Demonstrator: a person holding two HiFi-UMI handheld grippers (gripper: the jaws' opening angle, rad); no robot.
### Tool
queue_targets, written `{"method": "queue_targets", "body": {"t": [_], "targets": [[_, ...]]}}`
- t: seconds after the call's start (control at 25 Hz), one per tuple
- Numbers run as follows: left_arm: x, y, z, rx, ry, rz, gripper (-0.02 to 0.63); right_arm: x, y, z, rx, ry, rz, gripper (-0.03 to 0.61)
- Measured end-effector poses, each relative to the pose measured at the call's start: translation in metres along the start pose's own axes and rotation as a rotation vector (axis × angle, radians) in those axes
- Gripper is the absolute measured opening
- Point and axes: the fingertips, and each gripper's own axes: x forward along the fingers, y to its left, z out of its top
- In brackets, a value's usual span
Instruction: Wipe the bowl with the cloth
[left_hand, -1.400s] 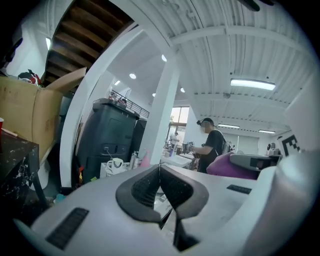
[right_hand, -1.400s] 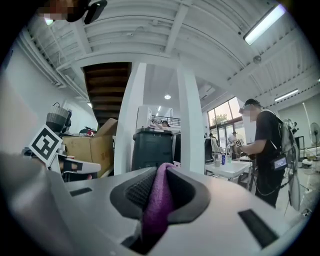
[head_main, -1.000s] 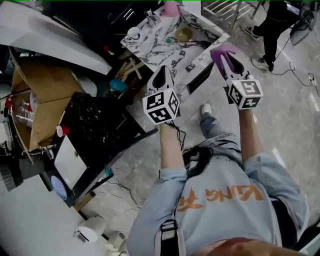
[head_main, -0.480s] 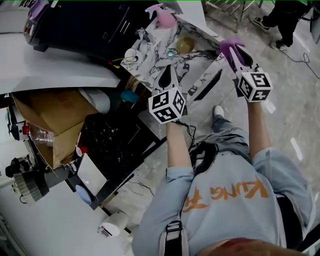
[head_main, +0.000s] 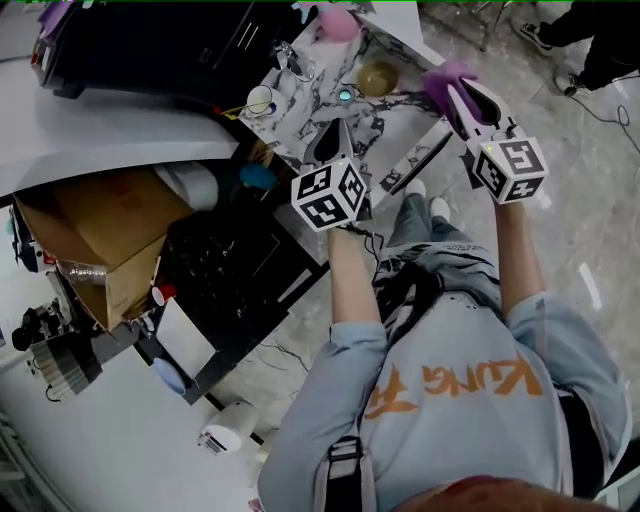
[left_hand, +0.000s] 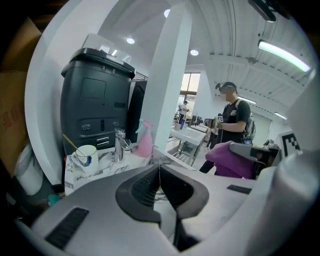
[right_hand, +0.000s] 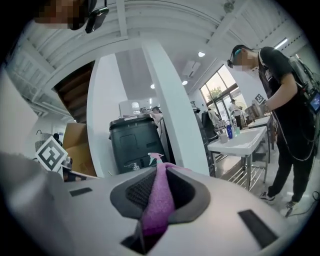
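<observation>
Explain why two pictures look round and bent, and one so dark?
Left gripper view: the wide lens bows the pillar and blackens the corners; the ceiling lamp glares. Right gripper view: same bend; the cloth near the lens looks soft. Head view: dim, dull colours.

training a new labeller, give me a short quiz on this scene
1. True or false: the left gripper is shut with nothing between its jaws.
2. Which one holds the purple cloth: A left gripper, B right gripper?
3. Short answer: is the purple cloth touching the brown bowl?
Key: 1 true; 2 B; 3 no, they are apart.
</observation>
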Motion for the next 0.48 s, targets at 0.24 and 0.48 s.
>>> {"method": "queue_targets", "body": {"t": [0.24,0.48], "targets": [[0.046,0.005,-0.025,-0.033,0.099,-0.025,0.023,0.009,-0.010,0.005,-0.006,0.018,-0.023,0.074],[0.085,0.030,-0.046,-0.011,0.170,-0.012,0.023,0.028,0.002,0.000,-0.048,0.067,-0.005,0.074]]}}
